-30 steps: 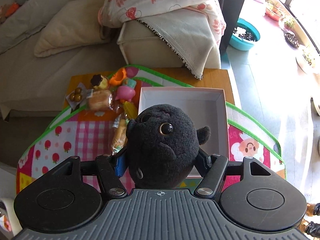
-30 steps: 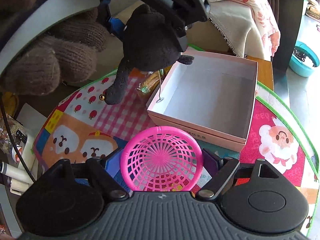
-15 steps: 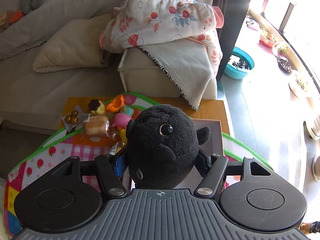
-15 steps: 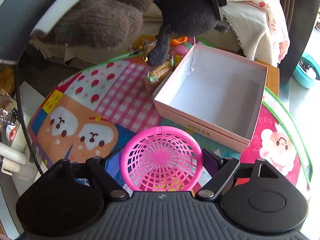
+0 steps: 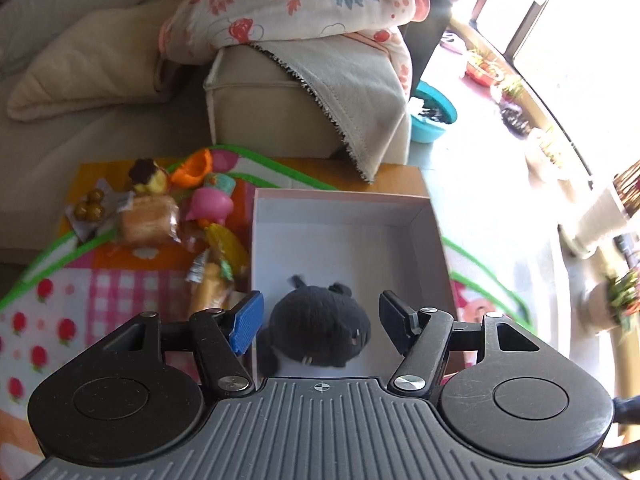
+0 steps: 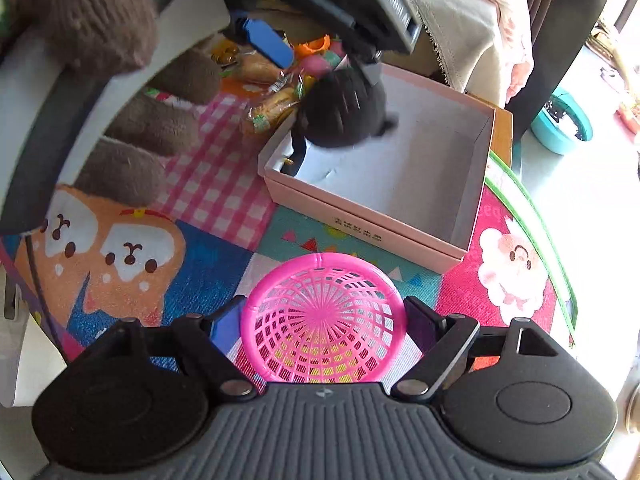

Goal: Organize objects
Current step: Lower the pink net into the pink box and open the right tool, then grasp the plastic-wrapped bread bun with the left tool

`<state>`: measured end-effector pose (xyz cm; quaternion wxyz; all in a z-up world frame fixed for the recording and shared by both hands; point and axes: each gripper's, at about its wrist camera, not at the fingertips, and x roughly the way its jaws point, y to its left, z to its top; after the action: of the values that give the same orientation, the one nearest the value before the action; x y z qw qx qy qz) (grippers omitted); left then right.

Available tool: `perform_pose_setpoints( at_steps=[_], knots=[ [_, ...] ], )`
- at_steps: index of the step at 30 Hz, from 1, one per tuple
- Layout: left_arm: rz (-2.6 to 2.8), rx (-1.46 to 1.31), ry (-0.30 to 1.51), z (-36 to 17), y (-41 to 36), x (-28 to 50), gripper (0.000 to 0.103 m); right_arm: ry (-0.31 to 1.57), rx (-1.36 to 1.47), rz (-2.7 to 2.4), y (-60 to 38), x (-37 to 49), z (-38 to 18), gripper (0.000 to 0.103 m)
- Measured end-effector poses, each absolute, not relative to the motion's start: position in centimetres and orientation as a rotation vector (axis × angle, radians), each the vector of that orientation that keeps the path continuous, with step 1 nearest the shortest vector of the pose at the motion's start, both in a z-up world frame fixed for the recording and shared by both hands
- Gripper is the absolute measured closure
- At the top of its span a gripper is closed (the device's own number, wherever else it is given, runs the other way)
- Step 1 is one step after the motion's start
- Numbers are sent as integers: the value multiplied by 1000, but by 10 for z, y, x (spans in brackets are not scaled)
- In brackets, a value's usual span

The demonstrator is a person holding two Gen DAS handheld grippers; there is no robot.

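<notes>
Both jaws: left gripper (image 5: 318, 322) released over box (image 5: 424, 236), right gripper (image 6: 322, 318) grasping basket (image 6: 322, 320).

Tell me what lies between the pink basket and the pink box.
Only bare patterned mat separates the pink basket from the pink box near wall; nothing stands on that strip, as the right wrist view shows.

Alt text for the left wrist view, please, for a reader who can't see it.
The open left gripper hangs over a pale pink box, with a black plush toy lying loose inside the box between the spread fingers. Left of the box, wrapped snacks and small toys sit on a colourful mat, a sofa behind.
</notes>
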<state>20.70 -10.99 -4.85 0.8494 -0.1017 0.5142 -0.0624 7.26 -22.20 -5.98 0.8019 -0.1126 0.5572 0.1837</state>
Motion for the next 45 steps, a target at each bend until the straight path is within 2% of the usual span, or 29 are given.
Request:
perform_pose_setpoints(
  at_steps=[8, 16, 17, 19, 20, 24, 31, 37, 42, 45],
  knots=[
    [-76, -324, 987, -20, -35, 184, 36, 1155, -189, 350, -213, 100, -37, 20],
    [48, -405, 1072, -38, 50, 119, 37, 1062, -8, 366, -225, 200, 25, 19],
    [59, -408, 1081, -41, 56, 113, 37, 1056, -8, 378, -224, 212, 29, 18],
    [75, -411, 1099, -47, 69, 100, 37, 1032, -59, 346, -220, 230, 34, 6],
    [80, -410, 1107, -49, 74, 94, 37, 1011, -87, 327, -218, 235, 38, 4],
    [70, -396, 1140, -57, 86, 82, 37, 978, -126, 287, -218, 238, 44, 3],
    [-23, -337, 1129, -52, 76, 91, 37, 1014, -106, 232, -215, 198, 27, 3],
    [-98, -263, 1124, -63, 39, 134, 37, 1070, -67, 164, -217, 144, -6, 3],
    [-118, -261, 1066, -92, 11, 186, 37, 1124, -69, 201, -224, 114, -38, 5],
    [-116, -292, 1057, -119, 0, 214, 37, 1178, -91, 203, -223, 111, -66, 10]
  ],
)
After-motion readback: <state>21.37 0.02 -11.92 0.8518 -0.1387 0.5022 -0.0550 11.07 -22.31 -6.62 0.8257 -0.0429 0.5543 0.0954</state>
